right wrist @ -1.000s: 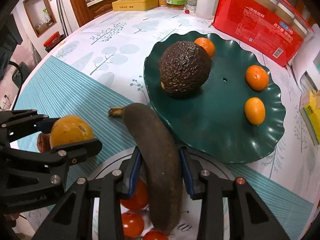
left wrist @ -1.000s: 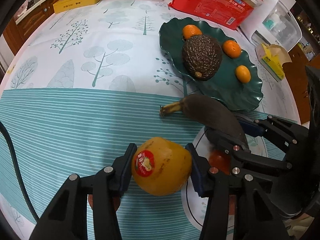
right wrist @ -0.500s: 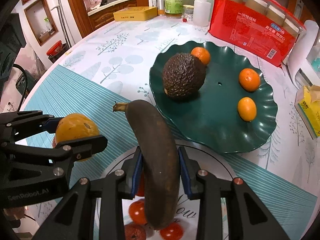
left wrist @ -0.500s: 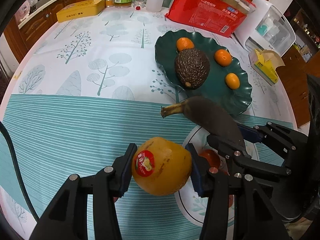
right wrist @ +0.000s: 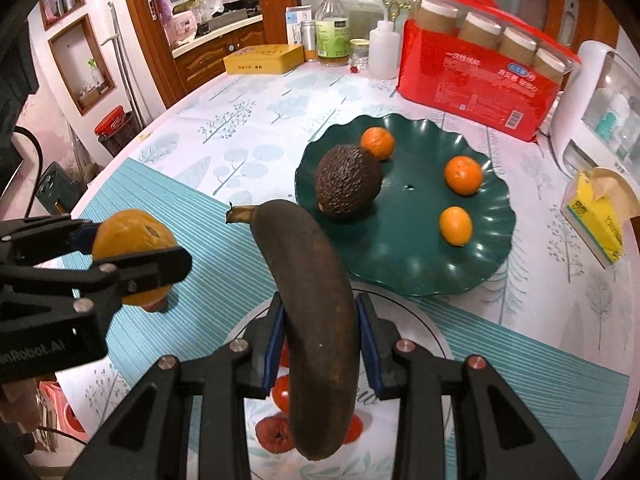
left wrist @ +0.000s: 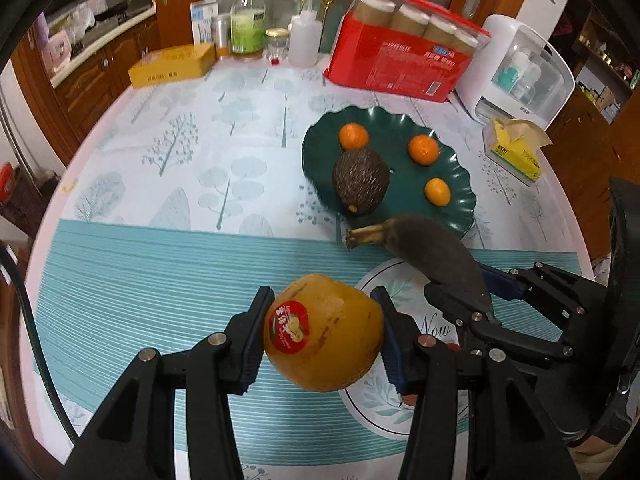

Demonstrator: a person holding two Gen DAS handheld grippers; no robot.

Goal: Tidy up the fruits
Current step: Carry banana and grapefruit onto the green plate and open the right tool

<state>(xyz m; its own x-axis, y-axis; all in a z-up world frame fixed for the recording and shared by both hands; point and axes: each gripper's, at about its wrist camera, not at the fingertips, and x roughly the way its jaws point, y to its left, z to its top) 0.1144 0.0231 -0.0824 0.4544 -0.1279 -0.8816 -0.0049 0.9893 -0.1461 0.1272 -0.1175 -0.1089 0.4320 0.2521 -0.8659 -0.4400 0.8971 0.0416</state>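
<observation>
Gripping one orange (left wrist: 324, 332) in left claw (left wrist: 322, 334), one banana (right wrist: 316, 304) in right claw (right wrist: 320, 332), three tangerines (right wrist: 463, 175) plated.

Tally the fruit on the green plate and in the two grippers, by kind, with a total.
On the green plate:
Small oranges: 3
Avocado: 1
In the left gripper:
Yellow-orange fruit with sticker: 1
In the right gripper:
Blackened banana: 1
Total: 6
</observation>
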